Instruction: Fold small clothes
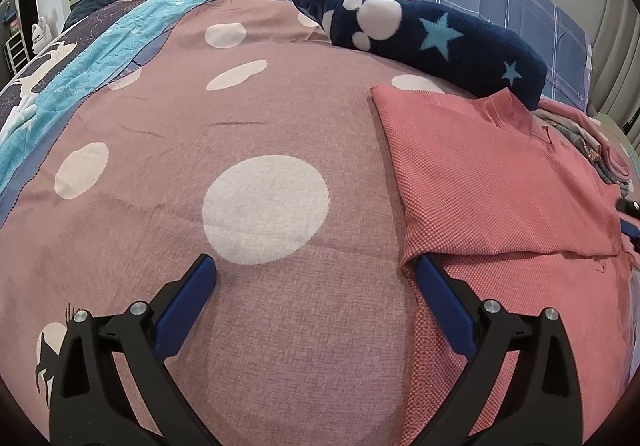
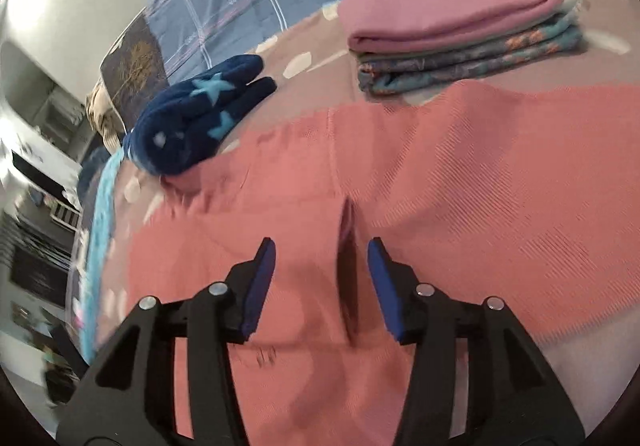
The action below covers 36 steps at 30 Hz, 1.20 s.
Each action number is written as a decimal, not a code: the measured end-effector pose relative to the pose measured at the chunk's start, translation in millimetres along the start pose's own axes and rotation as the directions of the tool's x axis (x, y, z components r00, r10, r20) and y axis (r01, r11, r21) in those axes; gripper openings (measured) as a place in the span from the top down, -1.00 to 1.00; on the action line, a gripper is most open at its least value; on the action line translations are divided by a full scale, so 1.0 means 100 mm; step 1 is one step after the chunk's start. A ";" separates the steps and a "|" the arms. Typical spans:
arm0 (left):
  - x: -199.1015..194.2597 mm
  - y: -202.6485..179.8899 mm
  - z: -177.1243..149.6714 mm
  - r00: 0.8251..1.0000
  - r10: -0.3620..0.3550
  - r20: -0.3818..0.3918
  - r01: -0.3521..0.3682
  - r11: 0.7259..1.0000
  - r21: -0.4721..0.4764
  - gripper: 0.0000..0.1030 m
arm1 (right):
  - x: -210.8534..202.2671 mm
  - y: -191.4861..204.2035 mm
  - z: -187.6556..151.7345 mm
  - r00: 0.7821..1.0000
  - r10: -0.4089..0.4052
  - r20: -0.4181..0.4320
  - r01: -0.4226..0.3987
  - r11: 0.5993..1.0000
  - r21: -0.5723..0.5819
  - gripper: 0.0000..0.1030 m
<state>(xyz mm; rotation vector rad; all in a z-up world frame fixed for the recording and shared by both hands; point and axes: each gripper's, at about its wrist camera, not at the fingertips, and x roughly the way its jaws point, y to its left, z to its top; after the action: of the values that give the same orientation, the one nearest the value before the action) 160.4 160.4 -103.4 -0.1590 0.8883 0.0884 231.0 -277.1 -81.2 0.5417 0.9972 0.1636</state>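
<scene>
The coral-pink knitted small garment [image 1: 500, 182] is lying partly folded on the bed covered by a dusty-pink sheet with white dots [image 1: 264, 202], in front of a navy fleece item with stars [image 1: 432, 42]. The left tool [image 1: 316, 266] is hovering spread, its one finger beside the garment's edge. The right tool [image 2: 322, 250] is hanging spread over a raised crease; blur is hiding whether it is touching. Next, each tool probably needs to pinch an edge and carry it across. A stack of folded clothes [image 2: 460, 30] is sitting nearer the bed's far edge.
</scene>
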 end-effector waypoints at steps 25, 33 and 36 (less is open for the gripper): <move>-0.39 0.07 0.18 0.969 -0.222 0.112 0.232 0.969 -0.080 0.23 | 0.13 0.56 -0.45 0.963 -0.255 0.085 0.268 0.882 -0.387 0.38; -0.01 -0.56 0.52 0.945 -0.313 0.093 0.307 0.949 0.077 0.26 | -0.16 0.70 -0.41 0.983 -0.102 0.153 0.149 0.928 -0.341 0.31; 0.38 -0.56 0.40 0.968 -0.249 -0.001 0.249 0.966 0.064 0.24 | 0.11 0.42 -0.33 0.981 -0.184 0.054 0.192 0.943 -0.270 0.50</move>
<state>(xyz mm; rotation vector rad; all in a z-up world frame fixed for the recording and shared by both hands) 222.6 112.7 -102.5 -0.2100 0.8566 -0.1736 214.2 -225.1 -82.4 0.1925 0.9743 0.1210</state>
